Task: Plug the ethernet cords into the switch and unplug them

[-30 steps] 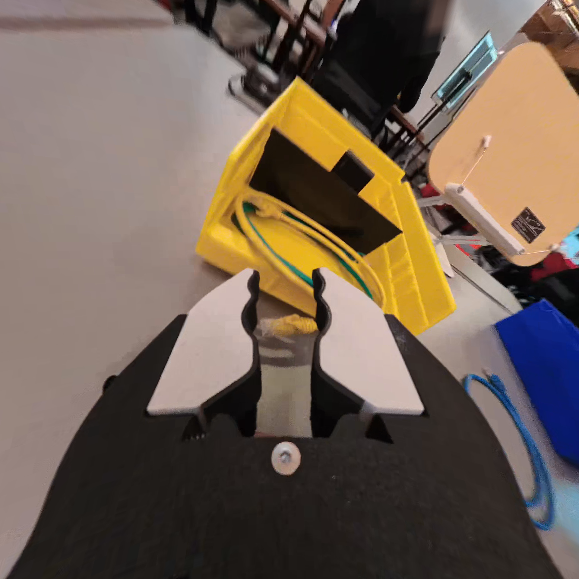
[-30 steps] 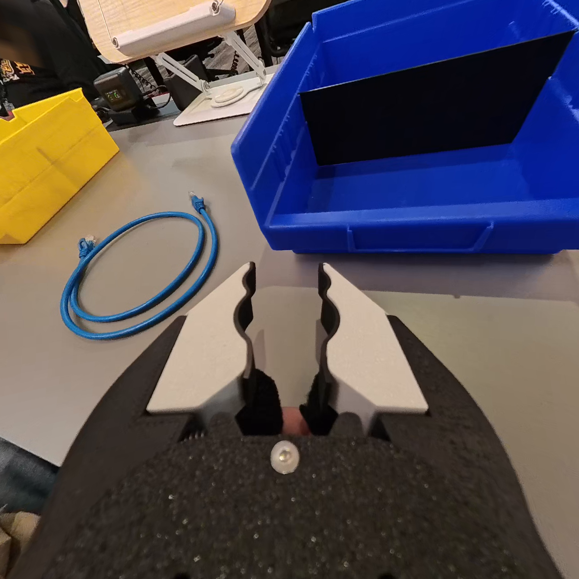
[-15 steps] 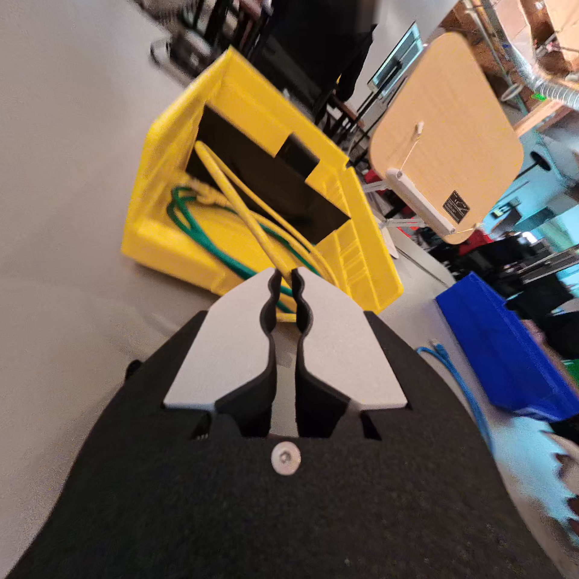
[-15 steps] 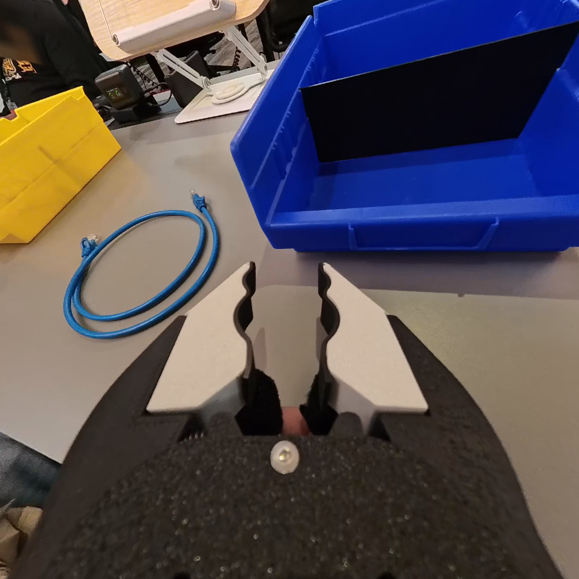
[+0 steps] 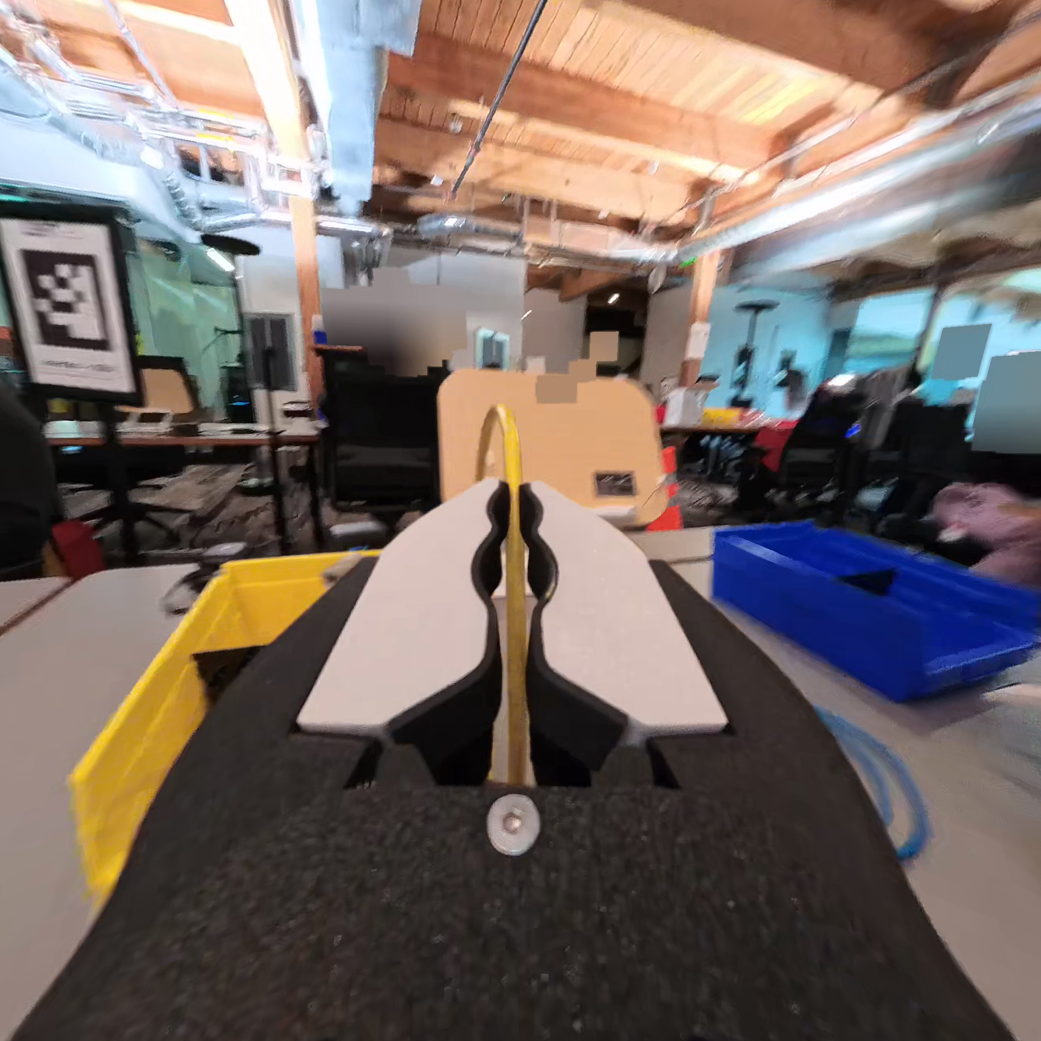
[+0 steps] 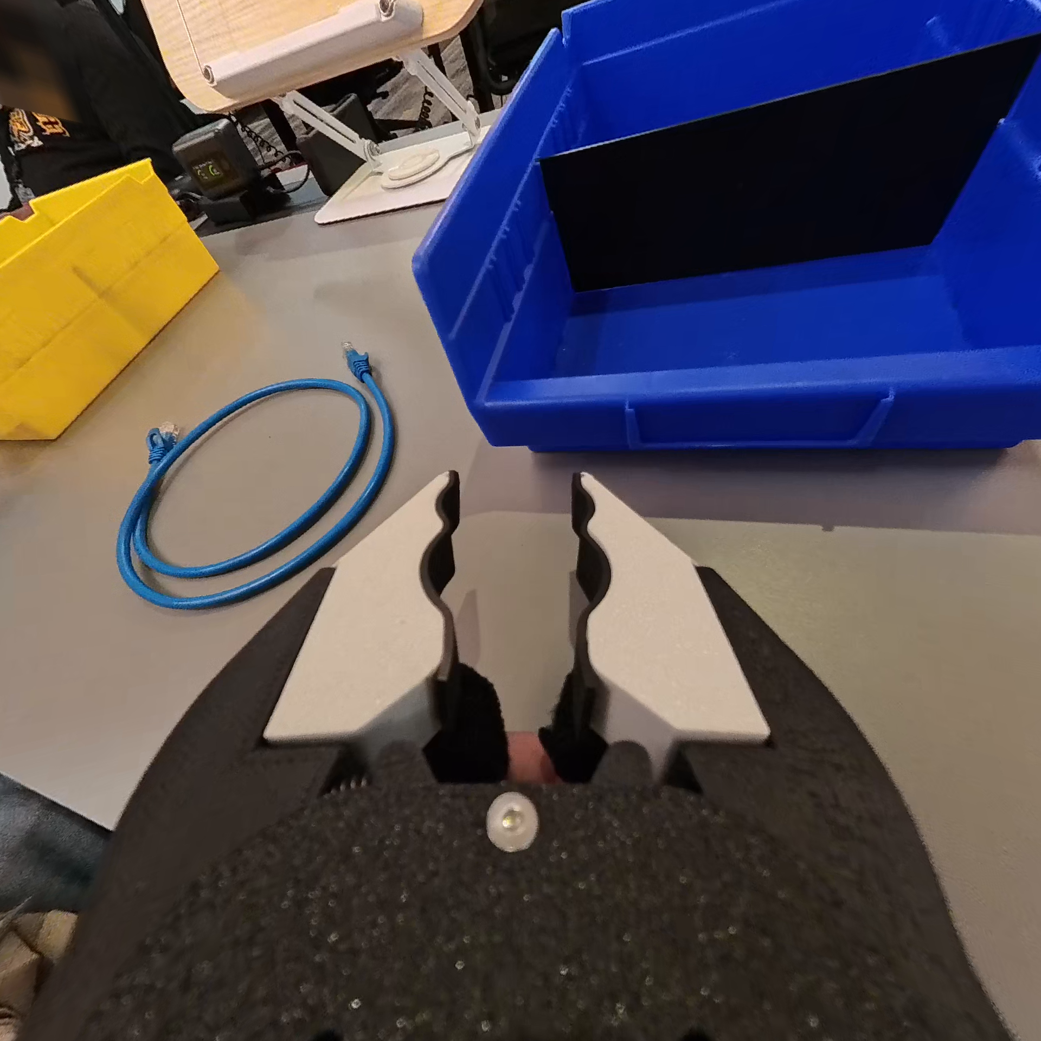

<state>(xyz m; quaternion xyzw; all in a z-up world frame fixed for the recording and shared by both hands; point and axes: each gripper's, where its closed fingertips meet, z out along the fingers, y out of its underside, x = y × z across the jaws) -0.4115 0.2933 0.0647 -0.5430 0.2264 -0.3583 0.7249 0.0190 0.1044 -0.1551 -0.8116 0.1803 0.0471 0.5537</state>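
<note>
My left gripper (image 5: 511, 493) is shut on a yellow ethernet cord (image 5: 514, 619) and holds it raised above the yellow bin (image 5: 169, 676); the cord runs between the fingers and arcs up past the tips. My right gripper (image 6: 514, 484) is open and empty, low over the grey table. A coiled blue ethernet cord (image 6: 253, 495) lies on the table to its left, both plugs showing; it also shows blurred in the left wrist view (image 5: 895, 788). No switch is in view.
A blue bin (image 6: 732, 417) with a black divider stands ahead of my right gripper, also seen in the left wrist view (image 5: 879, 614). The yellow bin (image 6: 84, 304) is at far left. A wooden tilted stand (image 5: 552, 445) and a seated person (image 6: 67, 112) are behind the table.
My left gripper closed on the yellow cord in the yellow bin, then lifted and tilted up to a level view. My right gripper has barely moved.
</note>
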